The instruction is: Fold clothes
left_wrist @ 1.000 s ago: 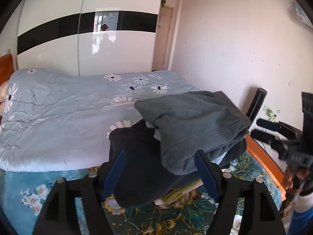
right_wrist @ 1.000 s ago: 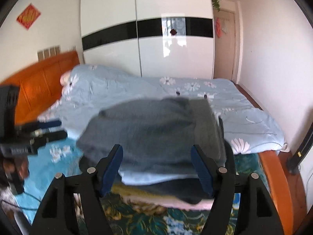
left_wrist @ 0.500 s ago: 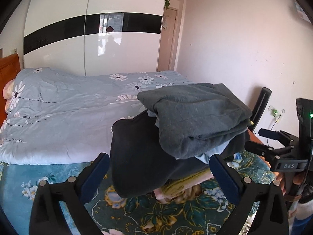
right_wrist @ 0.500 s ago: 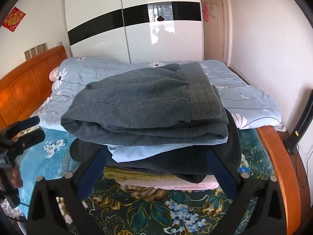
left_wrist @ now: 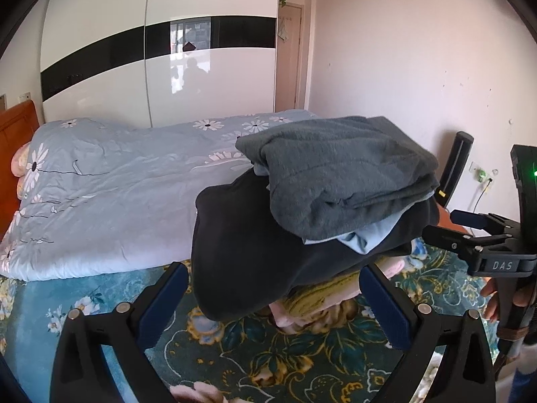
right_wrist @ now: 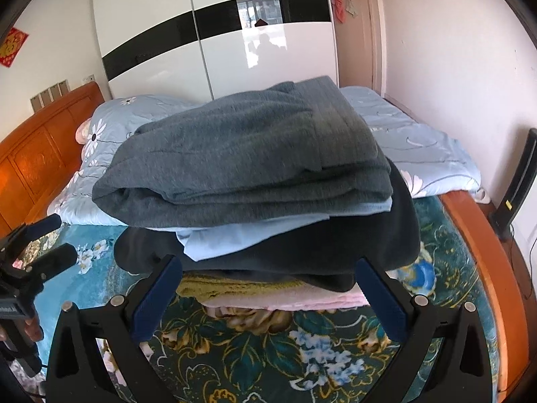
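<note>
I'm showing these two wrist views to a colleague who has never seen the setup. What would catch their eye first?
Probably the stack of folded clothes on the teal floral bedspread, topped by a thick folded grey knit garment over pale blue, black, olive and pink layers. Next, the open blue-padded left gripper and right gripper, framing the stack's base without touching it. Behind lies a rumpled pale blue daisy-print duvet.

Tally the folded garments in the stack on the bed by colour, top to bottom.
Grey garment: 1
Light blue garment: 1
Black garment: 1
Olive-yellow garment: 1
Pink garment: 1
Total: 5 layers visible; any hidden between them cannot be told.
</note>
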The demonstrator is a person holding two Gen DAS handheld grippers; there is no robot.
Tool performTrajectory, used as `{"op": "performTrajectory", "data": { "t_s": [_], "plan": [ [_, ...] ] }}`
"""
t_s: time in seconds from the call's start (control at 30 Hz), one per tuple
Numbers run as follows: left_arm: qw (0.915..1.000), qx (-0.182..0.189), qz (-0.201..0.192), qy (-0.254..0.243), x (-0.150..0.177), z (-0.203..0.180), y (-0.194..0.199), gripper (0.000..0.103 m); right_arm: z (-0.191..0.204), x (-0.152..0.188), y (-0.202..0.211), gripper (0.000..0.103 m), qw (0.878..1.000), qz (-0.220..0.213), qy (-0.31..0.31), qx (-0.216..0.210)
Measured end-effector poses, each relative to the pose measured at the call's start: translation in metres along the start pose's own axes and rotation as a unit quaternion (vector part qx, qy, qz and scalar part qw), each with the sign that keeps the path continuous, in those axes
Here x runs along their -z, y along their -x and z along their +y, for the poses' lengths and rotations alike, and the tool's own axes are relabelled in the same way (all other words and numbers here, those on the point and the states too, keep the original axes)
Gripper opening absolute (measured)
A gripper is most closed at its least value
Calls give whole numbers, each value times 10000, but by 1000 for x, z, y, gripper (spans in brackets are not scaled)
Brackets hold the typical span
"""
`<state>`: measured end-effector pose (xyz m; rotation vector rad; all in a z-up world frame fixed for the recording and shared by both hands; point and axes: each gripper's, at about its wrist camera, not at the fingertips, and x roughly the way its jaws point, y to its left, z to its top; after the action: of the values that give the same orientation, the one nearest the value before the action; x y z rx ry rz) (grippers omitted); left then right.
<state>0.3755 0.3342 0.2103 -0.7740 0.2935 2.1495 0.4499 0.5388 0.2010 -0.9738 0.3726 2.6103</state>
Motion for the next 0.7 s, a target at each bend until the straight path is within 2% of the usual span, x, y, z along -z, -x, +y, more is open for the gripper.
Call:
{"op": "performTrajectory", "data": {
  "t_s": [0.17,0.7],
  "plan": [
    [9999,-55,122,1,6,0,-8,103,-4,3,-1,103,9999,60,-103,115],
    [9995,-55,291,-60,11,-4,-16,103,-4,6,-3,103,9998,167,-120,49]
  ]
}}
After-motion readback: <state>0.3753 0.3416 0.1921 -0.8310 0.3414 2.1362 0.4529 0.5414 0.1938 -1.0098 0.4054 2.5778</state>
